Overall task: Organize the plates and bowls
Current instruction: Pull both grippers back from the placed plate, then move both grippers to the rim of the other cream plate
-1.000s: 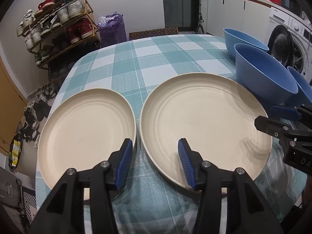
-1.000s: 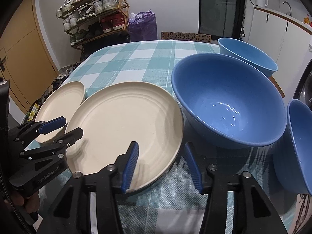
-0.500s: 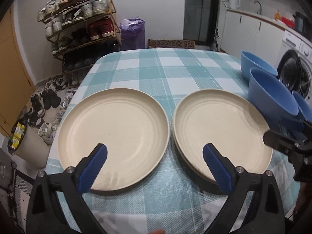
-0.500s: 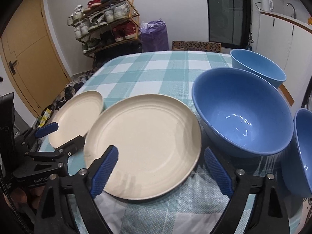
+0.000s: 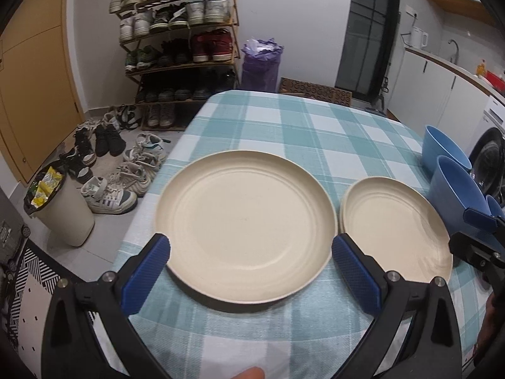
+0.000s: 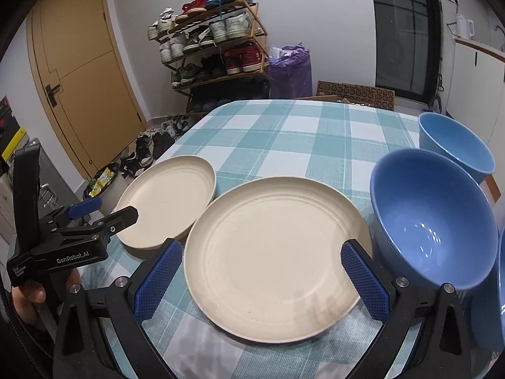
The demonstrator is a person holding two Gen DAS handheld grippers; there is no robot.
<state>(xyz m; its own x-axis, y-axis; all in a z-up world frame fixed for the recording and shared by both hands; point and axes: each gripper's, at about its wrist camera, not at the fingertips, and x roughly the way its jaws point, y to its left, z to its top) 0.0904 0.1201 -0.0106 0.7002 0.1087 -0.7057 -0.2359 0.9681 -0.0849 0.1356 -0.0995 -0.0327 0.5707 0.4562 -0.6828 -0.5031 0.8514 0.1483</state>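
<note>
Two cream plates lie side by side on the checked tablecloth. My left gripper (image 5: 251,276) is wide open and empty, its fingers spread on either side of the left plate (image 5: 244,235) at its near edge. My right gripper (image 6: 262,279) is wide open and empty, astride the near edge of the right plate (image 6: 277,262), which also shows in the left wrist view (image 5: 394,229). Three blue bowls stand at the right: a large one (image 6: 432,224), one behind it (image 6: 454,145), one cut off at the frame edge (image 6: 492,300).
The table (image 5: 293,120) has a teal and white checked cloth; its left edge drops to the floor. A shoe rack (image 5: 180,47), loose shoes and a waste bin (image 5: 60,208) stand left of it. A washing machine (image 5: 489,154) is at the right.
Both grippers opened wide from a narrow gap and drew back. The left gripper shifted left, from between the two plates to centred on the left plate.
</note>
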